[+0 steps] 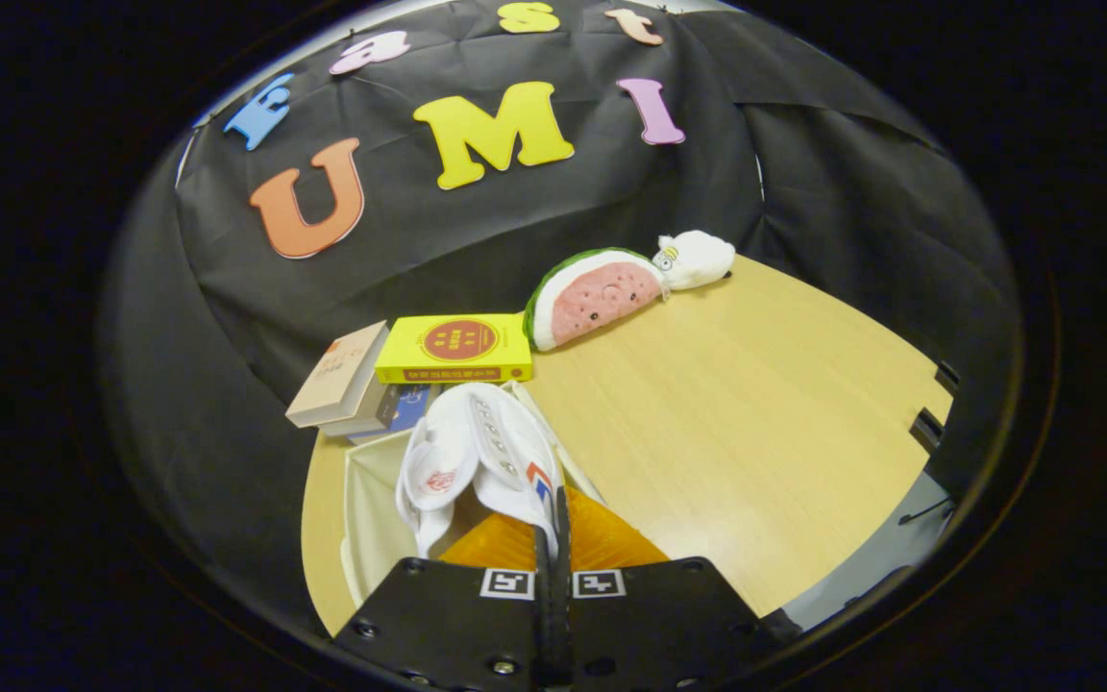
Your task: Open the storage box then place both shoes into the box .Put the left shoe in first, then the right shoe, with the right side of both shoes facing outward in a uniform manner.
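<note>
A: Nearest, the gripper (553, 538) has its fingers nearly closed, pinching the white shoe's (477, 452) collar; the shoe hangs over the storage box (366, 509).

B: Leftward, books (347, 380) crowd the box; its orange interior (602, 543) is partly hidden. Rightward, the table (755, 432) lies open to its edge.

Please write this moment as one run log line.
tongs: shut on white shoe | shoe: held over open storage box | box: orange inside, beside the books | second shoe: not placed
</note>
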A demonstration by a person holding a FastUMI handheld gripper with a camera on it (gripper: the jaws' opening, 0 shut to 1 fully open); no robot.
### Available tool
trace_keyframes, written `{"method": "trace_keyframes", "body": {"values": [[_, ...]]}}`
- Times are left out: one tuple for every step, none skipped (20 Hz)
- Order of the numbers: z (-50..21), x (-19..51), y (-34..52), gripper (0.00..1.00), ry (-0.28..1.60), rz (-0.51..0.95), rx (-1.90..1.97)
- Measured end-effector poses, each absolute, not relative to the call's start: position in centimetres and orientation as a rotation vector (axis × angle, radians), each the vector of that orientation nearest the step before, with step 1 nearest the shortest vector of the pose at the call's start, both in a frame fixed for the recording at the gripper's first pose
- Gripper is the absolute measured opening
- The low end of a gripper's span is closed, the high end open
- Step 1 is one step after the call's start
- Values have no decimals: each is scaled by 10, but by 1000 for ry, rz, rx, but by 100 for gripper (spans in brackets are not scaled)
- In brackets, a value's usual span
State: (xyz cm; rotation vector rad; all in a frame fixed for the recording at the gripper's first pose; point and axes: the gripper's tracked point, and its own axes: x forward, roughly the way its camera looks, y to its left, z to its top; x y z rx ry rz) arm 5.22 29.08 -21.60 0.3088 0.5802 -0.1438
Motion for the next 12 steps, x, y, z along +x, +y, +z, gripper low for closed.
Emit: {"method": "trace_keyframes", "body": {"values": [[-218,53,290,0,570,-151,298],[-218,54,290,0,560,-160,290],[-222,55,292,0,552,-158,290],[-224,57,294,3,550,-150,285],[-228,54,300,15,558,-124,285],[-235,54,301,31,579,-109,277],[-243,49,302,47,610,-95,270],[-248,44,307,62,633,-72,276],[-247,39,308,69,636,-58,270],[-243,36,306,76,621,-56,244],[-235,34,303,83,601,-43,214],[-228,33,301,84,578,-33,186]]}}
